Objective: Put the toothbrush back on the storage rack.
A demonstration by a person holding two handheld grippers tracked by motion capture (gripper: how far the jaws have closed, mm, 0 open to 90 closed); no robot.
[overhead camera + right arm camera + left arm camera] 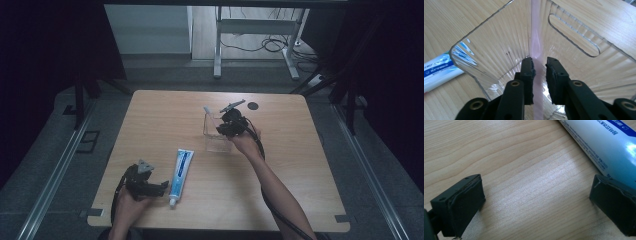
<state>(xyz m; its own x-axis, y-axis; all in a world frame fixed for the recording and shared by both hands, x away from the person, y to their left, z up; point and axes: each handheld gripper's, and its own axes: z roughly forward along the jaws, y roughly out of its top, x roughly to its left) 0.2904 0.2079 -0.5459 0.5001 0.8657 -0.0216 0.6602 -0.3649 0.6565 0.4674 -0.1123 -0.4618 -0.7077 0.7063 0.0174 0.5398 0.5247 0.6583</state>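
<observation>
A clear plastic holder (218,141) (499,45) stands mid-table. A pale pink toothbrush (207,110) (535,37) leans upright inside it. My right gripper (231,125) (539,67) reaches down into the holder. Its jaws stand narrowly apart around the toothbrush handle: the left pad touches it, and a thin gap shows at the right pad. A blue-and-white toothpaste tube (181,169) (604,142) (439,67) lies flat at the front left. My left gripper (162,187) (540,195) rests just left of the tube's cap end, wide open, with bare wood between its jaws.
The wooden table (280,190) has a small black round mark (253,105) near its far edge. Beyond the table, a white desk frame (218,45) and cables stand on the floor. Dark curtains flank both sides.
</observation>
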